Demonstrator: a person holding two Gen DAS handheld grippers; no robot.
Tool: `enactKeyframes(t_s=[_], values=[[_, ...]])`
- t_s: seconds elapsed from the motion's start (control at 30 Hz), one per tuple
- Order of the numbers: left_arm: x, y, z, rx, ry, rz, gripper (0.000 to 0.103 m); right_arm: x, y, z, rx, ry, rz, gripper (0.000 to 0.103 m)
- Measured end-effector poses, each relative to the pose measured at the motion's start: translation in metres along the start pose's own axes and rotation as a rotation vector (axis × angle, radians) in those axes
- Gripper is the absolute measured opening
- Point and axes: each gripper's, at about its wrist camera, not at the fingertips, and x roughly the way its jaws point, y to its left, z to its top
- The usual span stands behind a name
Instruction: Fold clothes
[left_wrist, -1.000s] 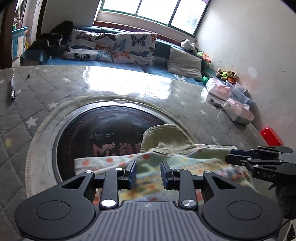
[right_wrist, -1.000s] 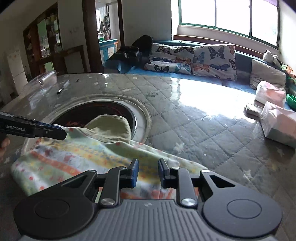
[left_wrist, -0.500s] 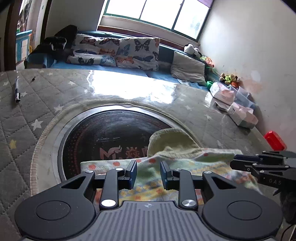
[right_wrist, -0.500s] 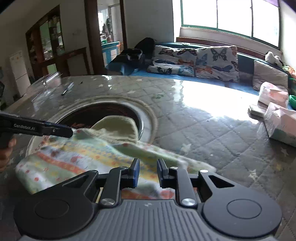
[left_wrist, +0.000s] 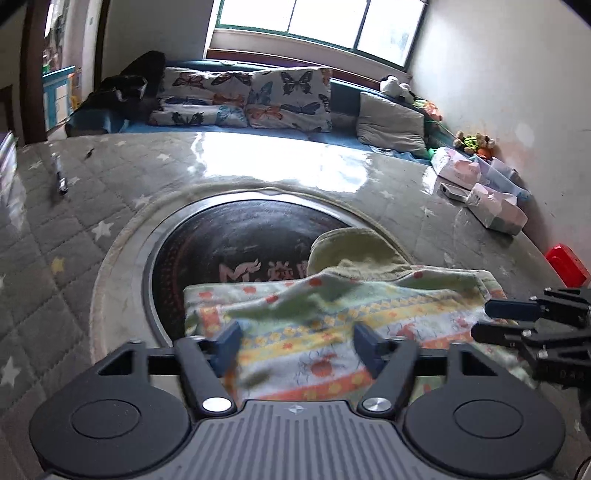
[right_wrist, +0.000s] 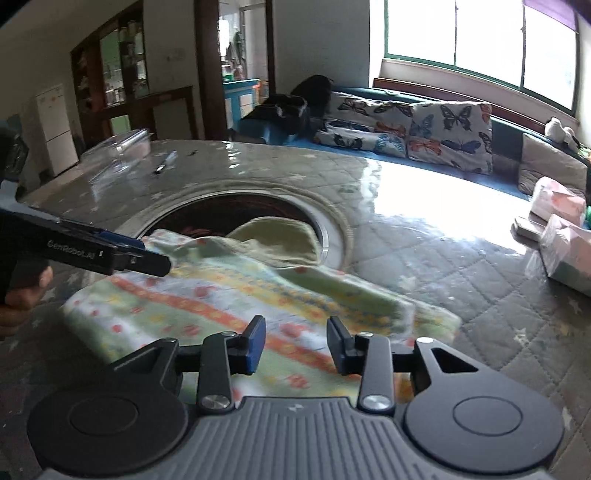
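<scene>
Garment (left_wrist: 332, 332), pale green with orange, yellow and blue patterned bands, lies flat on the surface (left_wrist: 110, 206) directly ahead of both tongs, partly over a dark round inset (left_wrist: 236, 243) with a pale rim. A plain yellow-green part (left_wrist: 351, 247) sticks out from its far edge, beyond the tongs. Left tongs (left_wrist: 295, 341): fingers wide apart, holding nothing, cloth visible between them. Right tongs (right_wrist: 295, 343): fingers also apart, empty, poised over the near edge of the cloth. In the right wrist view the left tongs reach in from the left above the garment's far-left corner, a hand (right_wrist: 22, 295) gripping the handle. Far right of the tongs: tissue boxes (left_wrist: 495, 210). Far left: a pen (left_wrist: 61, 181). Beyond the surface: butterfly cushions (left_wrist: 251, 99).
</scene>
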Motion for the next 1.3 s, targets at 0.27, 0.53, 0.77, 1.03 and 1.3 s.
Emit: enactKeyframes(t_s=[0.27, 0.53, 0.77, 1.03, 1.3], values=[[-0.026, 0.013, -0.015, -0.052, -0.036, 0.041, 0.1, -0.013, 0.039, -0.006, -0.083, -0.009, 0.052, 0.055], [-0.048, 0.039, -0.029, -0.158, -0.042, 0.084, 0.103, -0.015, 0.083, -0.01, -0.208, -0.01, 0.108, 0.06], [-0.058, 0.055, -0.037, -0.242, -0.04, 0.095, 0.103, -0.012, 0.123, -0.01, -0.336, -0.006, 0.167, 0.062], [-0.067, 0.071, -0.045, -0.334, -0.037, 0.094, 0.103, 0.0, 0.163, -0.006, -0.452, -0.012, 0.207, 0.059], [-0.067, 0.082, -0.043, -0.428, -0.029, 0.028, 0.103, 0.016, 0.194, -0.007, -0.55, -0.007, 0.212, 0.047]])
